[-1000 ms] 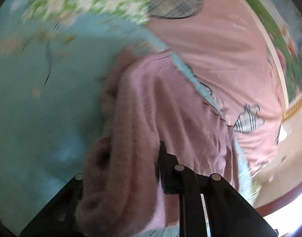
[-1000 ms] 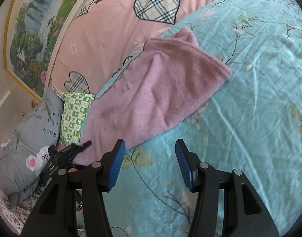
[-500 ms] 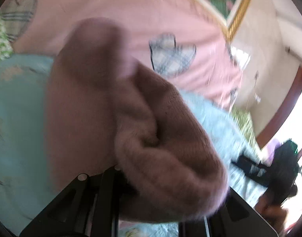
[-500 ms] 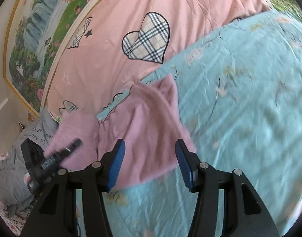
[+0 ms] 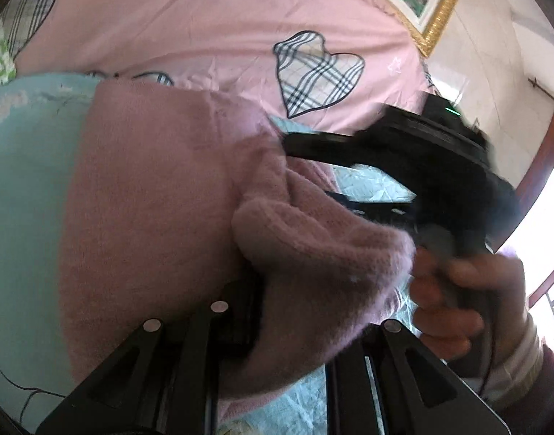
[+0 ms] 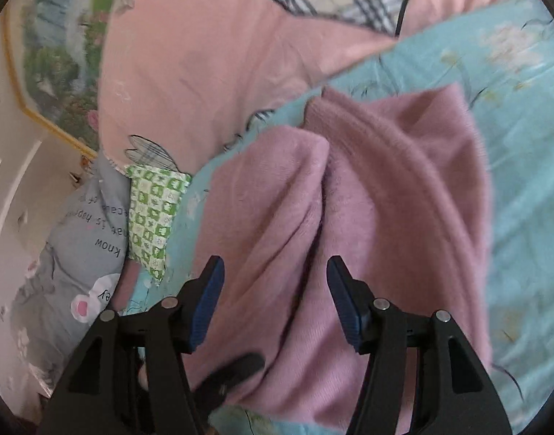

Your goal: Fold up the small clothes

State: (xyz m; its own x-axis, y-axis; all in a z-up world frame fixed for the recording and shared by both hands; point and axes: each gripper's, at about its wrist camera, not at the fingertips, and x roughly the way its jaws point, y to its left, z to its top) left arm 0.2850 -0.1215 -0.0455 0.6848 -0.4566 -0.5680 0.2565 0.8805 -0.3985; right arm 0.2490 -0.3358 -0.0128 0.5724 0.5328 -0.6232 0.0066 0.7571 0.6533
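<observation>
Pink knit garment (image 6: 367,188) lies on the bed (image 6: 523,145), half-folded. Left tool (image 5: 262,311), at 7 o'clock of the heap, pinches a bunched fold. Right tool (image 6: 275,301), jaws apart and just widening, hovers empty above centre. Risk: the thick fold slips out, or the tools collide.

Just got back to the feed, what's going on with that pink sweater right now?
A person is folding the pink sweater on the blue bedsheet. The left gripper is shut on a bunched part of it, folded over the rest. The right gripper hovers above the sweater with its jaws apart, and they have just been opening further; nothing is pinched between them. The right hand shows in the left wrist view, close beside the held fold.
</observation>
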